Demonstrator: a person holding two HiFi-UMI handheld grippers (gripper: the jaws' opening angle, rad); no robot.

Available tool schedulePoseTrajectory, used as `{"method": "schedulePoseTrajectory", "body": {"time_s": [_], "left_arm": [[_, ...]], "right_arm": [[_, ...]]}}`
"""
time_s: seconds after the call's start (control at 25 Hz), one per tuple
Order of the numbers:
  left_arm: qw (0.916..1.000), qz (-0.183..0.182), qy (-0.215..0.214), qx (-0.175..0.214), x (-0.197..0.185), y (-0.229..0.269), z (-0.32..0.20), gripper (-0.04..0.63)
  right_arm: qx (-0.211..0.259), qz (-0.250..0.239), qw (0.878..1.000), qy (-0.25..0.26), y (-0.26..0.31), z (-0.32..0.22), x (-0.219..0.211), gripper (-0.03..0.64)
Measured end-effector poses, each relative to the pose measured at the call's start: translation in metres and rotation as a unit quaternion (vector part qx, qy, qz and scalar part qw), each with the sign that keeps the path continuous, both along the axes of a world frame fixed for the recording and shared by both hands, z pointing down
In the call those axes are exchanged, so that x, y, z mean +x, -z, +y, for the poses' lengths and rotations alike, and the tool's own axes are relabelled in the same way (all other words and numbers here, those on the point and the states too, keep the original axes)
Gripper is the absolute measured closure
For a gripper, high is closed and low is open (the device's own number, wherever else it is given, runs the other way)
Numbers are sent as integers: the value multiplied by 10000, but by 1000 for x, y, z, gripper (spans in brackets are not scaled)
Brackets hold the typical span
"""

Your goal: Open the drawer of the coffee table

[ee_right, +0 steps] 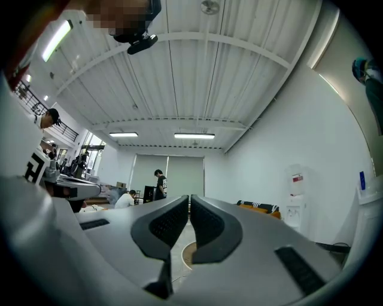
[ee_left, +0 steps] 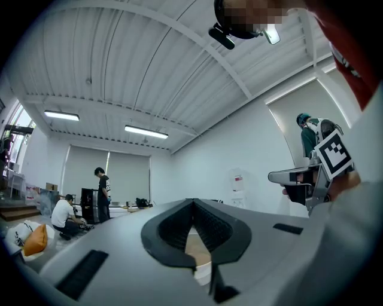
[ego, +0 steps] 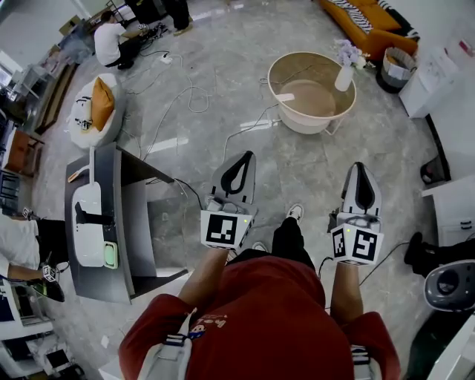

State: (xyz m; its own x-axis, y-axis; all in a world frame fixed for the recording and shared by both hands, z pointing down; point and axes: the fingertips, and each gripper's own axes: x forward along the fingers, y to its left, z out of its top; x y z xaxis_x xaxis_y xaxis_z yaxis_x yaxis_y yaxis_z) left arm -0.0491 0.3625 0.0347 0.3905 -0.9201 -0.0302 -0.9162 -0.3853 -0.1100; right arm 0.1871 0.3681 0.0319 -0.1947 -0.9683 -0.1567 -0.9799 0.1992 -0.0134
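The round beige coffee table (ego: 286, 70) stands on the floor ahead of me, with a white vase of flowers (ego: 344, 73) on its right rim. No drawer on it can be made out from here. My left gripper (ego: 243, 156) and right gripper (ego: 361, 167) are held side by side at waist height, well short of the table. Each has its tips together and nothing between them. The left gripper view looks level along its closed left gripper (ee_left: 192, 202), with a sliver of the table (ee_left: 196, 251) showing through the loop. The right gripper (ee_right: 189, 198) also shows touching tips.
A grey desk (ego: 137, 223) with white devices stands at my left. Cables (ego: 194, 96) trail over the floor between me and the table. An orange sofa (ego: 369, 21) and a basket (ego: 399, 68) are beyond it. White cabinets (ego: 454, 211) line the right. A person (ego: 111, 42) sits far left.
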Motion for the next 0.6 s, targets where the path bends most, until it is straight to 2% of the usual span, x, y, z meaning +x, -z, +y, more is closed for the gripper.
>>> {"method": "schedulePoseTrajectory", "body": {"time_s": [0.24, 0.44, 0.6], "left_arm": [[9998, -25, -106, -193, 8, -17, -33, 581], [9987, -48, -114, -503, 15, -33, -71, 581], [9991, 77, -58, -421, 28, -35, -114, 581]], "right_arm": [[-192, -99, 9997, -69, -19, -30, 4, 592], [-499, -91, 9987, 23, -37, -71, 5, 592], [-556, -53, 9984, 90, -43, -114, 13, 592]]}}
